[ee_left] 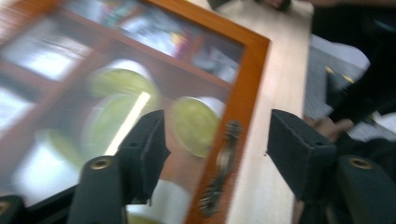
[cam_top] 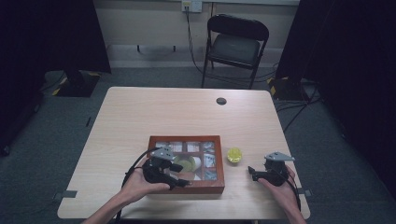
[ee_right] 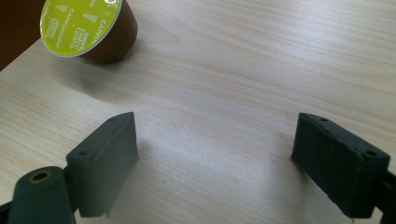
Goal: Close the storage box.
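L tongs (ee_left: 215, 140) open, jaws straddling front rim of wooden box (ee_left: 252, 70), brass handle (ee_left: 223, 163) between them, pads not pressing. Lid looks glazed: stiff, prob. heavyish, fragile; take by handle or frame, not glass. R tongs (ee_right: 215, 154) wide, empty, resting on table (ee_right: 243, 70). Coffee capsule (ee_right: 86, 28) ahead-left of R tongs; light, foil top dents easily, grip the sides.
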### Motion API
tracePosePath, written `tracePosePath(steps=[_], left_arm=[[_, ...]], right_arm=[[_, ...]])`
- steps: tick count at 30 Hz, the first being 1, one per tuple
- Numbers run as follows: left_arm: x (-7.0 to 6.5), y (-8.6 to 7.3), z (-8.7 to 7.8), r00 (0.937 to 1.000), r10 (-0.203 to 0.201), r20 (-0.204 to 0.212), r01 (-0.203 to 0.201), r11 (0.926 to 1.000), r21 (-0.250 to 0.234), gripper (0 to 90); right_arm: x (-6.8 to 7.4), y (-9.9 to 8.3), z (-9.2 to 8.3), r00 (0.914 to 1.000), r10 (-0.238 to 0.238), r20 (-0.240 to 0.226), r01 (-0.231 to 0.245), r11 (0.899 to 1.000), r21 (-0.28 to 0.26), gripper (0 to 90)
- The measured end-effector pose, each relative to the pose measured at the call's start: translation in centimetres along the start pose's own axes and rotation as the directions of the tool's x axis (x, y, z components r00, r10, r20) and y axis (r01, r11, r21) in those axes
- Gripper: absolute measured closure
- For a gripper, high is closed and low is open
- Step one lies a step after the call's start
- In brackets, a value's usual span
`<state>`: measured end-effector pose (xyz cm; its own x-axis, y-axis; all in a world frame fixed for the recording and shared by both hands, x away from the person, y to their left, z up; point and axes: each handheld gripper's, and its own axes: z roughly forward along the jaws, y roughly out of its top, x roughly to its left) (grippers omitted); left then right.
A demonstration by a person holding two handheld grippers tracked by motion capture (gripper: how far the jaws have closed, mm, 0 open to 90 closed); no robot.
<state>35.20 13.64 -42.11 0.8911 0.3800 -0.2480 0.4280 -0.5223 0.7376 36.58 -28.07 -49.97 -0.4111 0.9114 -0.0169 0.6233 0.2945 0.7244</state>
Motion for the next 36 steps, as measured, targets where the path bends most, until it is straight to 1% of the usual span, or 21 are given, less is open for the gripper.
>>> tracePosePath(steps=[3, 5, 7, 9, 11, 14, 16, 17, 18, 22, 24, 25, 26, 27, 28, 30, 31, 33, 34, 35, 36], left_arm=[[0.9, -0.2, -1.5, 0.9987, -0.024, -0.045, 0.023, 0.9996, -0.018, 29.8], [1.7, -0.5, -2.7, 0.9955, -0.049, -0.081, 0.045, 0.9976, -0.053, 28.5], [2.4, -1.0, -4.0, 0.9904, -0.077, -0.115, 0.068, 0.9945, -0.079, 26.8], [3.2, -1.6, -5.0, 0.9832, -0.098, -0.154, 0.085, 0.9923, -0.090, 25.6], [3.8, -2.2, -5.7, 0.9782, -0.122, -0.168, 0.107, 0.9897, -0.095, 24.6], [4.4, -3.1, -6.6, 0.9712, -0.147, -0.187, 0.128, 0.9857, -0.110, 23.1], [4.7, -3.7, -7.1, 0.9640, -0.154, -0.216, 0.134, 0.9852, -0.107, 22.3], [5.0, -4.0, -7.4, 0.9619, -0.152, -0.228, 0.131, 0.9859, -0.104, 21.8], [5.2, -4.3, -7.7, 0.9587, -0.160, -0.235, 0.137, 0.9844, -0.110, 21.5], [6.3, -5.3, -8.8, 0.9413, -0.204, -0.269, 0.174, 0.9760, -0.131, 20.9], [6.8, -5.8, -9.2, 0.9290, -0.233, -0.287, 0.201, 0.9699, -0.138, 20.6], [7.1, -6.0, -9.3, 0.9239, -0.243, -0.296, 0.212, 0.9682, -0.132, 20.6], [7.2, -6.2, -9.4, 0.9180, -0.242, -0.314, 0.212, 0.9688, -0.129, 20.7], [7.3, -6.5, -9.5, 0.9141, -0.222, -0.339, 0.196, 0.9745, -0.109, 20.8], [7.4, -6.8, -9.5, 0.9114, -0.207, -0.356, 0.186, 0.9782, -0.092, 20.9], [7.7, -7.6, -9.5, 0.9094, -0.210, -0.359, 0.197, 0.9777, -0.074, 20.8], [7.8, -8.0, -9.6, 0.9039, -0.217, -0.369, 0.206, 0.9761, -0.070, 20.7], [8.1, -8.8, -9.6, 0.8822, -0.230, -0.411, 0.234, 0.9714, -0.042, 20.7], [8.3, -9.1, -9.6, 0.8705, -0.230, -0.435, 0.242, 0.9699, -0.029, 20.7], [8.5, -9.4, -9.5, 0.8603, -0.227, -0.457, 0.246, 0.9691, -0.018, 20.7], [8.8, -9.8, -9.5, 0.8476, -0.238, -0.474, 0.261, 0.9651, -0.017, 20.6]], right_arm=[[0.0, 0.0, 0.0, 1.0000, 0.000, 0.000, 0.000, 1.000, -0.001, 13.3], [0.0, 0.0, 0.0, 1.0000, 0.000, 0.000, 0.000, 1.000, 0.000, 13.3], [0.0, 0.0, 0.0, 1.0000, 0.000, 0.000, 0.000, 1.000, -0.001, 13.3], [0.0, 0.0, 0.0, 1.0000, 0.000, 0.000, 0.000, 1.000, -0.001, 13.3], [0.0, 0.0, 0.0, 1.0000, 0.000, 0.000, 0.000, 1.000, 0.000, 13.3], [0.0, 0.0, 0.0, 1.0000, 0.000, 0.000, 0.000, 1.000, 0.000, 13.2], [0.0, 0.0, 0.0, 1.0000, 0.000, 0.000, 0.000, 1.000, 0.000, 13.3], [0.0, 0.0, 0.0, 1.0000, 0.000, 0.000, 0.000, 1.000, 0.000, 13.2], [0.0, 0.0, 0.0, 1.0000, 0.001, 0.000, -0.001, 1.000, 0.000, 13.3], [0.0, 0.0, 0.0, 1.0000, 0.000, 0.000, 0.000, 1.000, 0.000, 13.3], [0.0, 0.0, 0.0, 1.0000, 0.002, -0.001, -0.002, 1.000, 0.000, 13.3], [0.0, 0.0, 0.0, 1.0000, 0.000, 0.000, 0.000, 1.000, 0.000, 13.3], [0.0, 0.0, 0.0, 1.0000, 0.000, 0.000, 0.000, 1.000, 0.000, 13.3], [0.0, 0.0, 0.0, 1.0000, 0.002, -0.001, -0.002, 1.000, 0.001, 13.3], [0.0, 0.0, 0.0, 1.0000, 0.000, -0.001, 0.000, 1.000, -0.001, 13.3], [0.0, 0.0, 0.0, 1.0000, 0.000, -0.001, 0.000, 1.000, -0.001, 13.3], [0.0, 0.0, 0.0, 1.0000, 0.002, -0.001, -0.002, 1.000, 0.001, 13.3], [0.0, 0.0, 0.0, 1.0000, 0.000, -0.001, 0.000, 1.000, -0.001, 13.3], [0.0, 0.0, 0.0, 1.0000, 0.002, 0.000, -0.002, 1.000, 0.001, 13.3], [0.0, 0.0, 0.0, 1.0000, 0.002, 0.000, -0.002, 1.000, 0.001, 13.3], [0.0, 0.0, 0.0, 1.0000, 0.000, 0.000, 0.000, 1.000, -0.001, 13.3]])
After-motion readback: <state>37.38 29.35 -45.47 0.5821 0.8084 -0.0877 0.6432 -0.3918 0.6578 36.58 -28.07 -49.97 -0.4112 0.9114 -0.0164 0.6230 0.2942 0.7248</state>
